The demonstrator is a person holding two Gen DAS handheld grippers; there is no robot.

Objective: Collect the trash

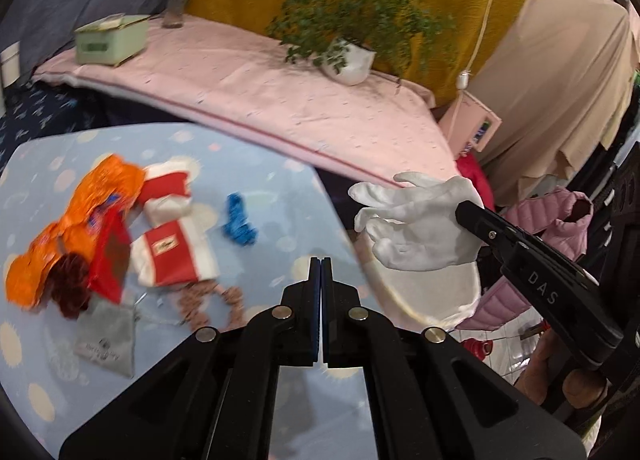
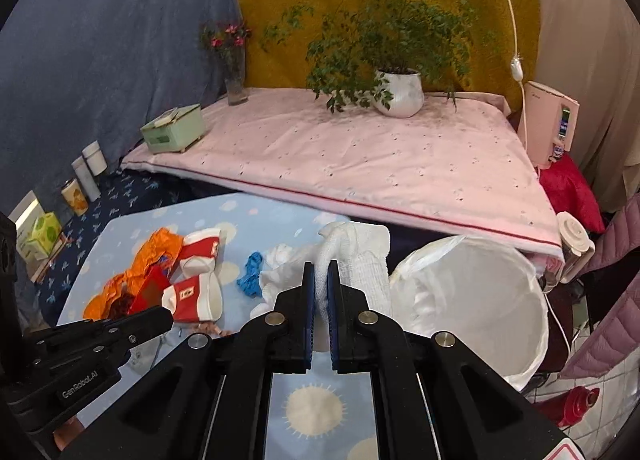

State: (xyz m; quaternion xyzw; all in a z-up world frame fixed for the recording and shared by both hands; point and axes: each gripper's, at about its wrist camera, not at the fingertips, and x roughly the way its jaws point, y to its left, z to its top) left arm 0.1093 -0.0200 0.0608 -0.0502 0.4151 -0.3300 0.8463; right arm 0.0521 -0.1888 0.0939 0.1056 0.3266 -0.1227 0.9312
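My right gripper (image 2: 320, 274) is shut on a white cloth glove (image 2: 360, 256), which hangs in the air between the blue table and the bin. In the left wrist view the same glove (image 1: 416, 224) dangles from the right gripper (image 1: 466, 210) over the near rim of the white bag-lined bin (image 1: 436, 292). My left gripper (image 1: 321, 264) is shut with nothing between its fingers, raised over the table; it also shows at lower left as the left gripper (image 2: 162, 316). An orange wrapper (image 1: 80, 216), red-and-white cartons (image 1: 172, 252) and a blue crumpled scrap (image 1: 238, 220) lie on the table.
A grey pouch (image 1: 106, 334), a dark red scrunchie (image 1: 70, 288) and a bead string (image 1: 208, 304) also lie on the blue tablecloth (image 1: 260, 164). Behind is a pink-covered surface (image 2: 360, 164) with a potted plant (image 2: 400, 90), a green box (image 2: 174, 130) and a vase (image 2: 236, 72). The bin (image 2: 480, 292) stands right of the table.
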